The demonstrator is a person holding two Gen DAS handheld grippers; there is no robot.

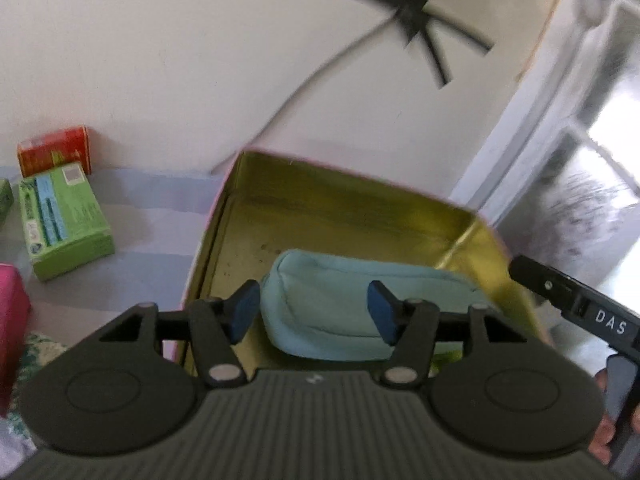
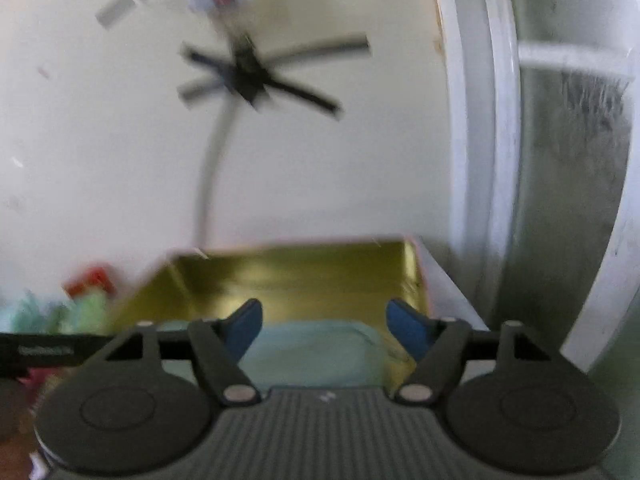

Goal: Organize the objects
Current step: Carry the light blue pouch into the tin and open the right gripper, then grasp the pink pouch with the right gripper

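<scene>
A green box [image 1: 66,222] and a red box [image 1: 54,154] lie at far left. The left gripper [image 1: 314,312] and right gripper [image 2: 324,330] fingers stand parted, gripping nothing, above the light-blue pouch [image 1: 340,300] inside the gold-lined box [image 1: 348,204].

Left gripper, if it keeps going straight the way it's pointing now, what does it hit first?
Most likely the light blue pouch lying in the gold-lined box. The left gripper has its open fingers on either side of the pouch, apparently not pressing it. Depth is hard to judge, but nothing else shows in between.
</scene>
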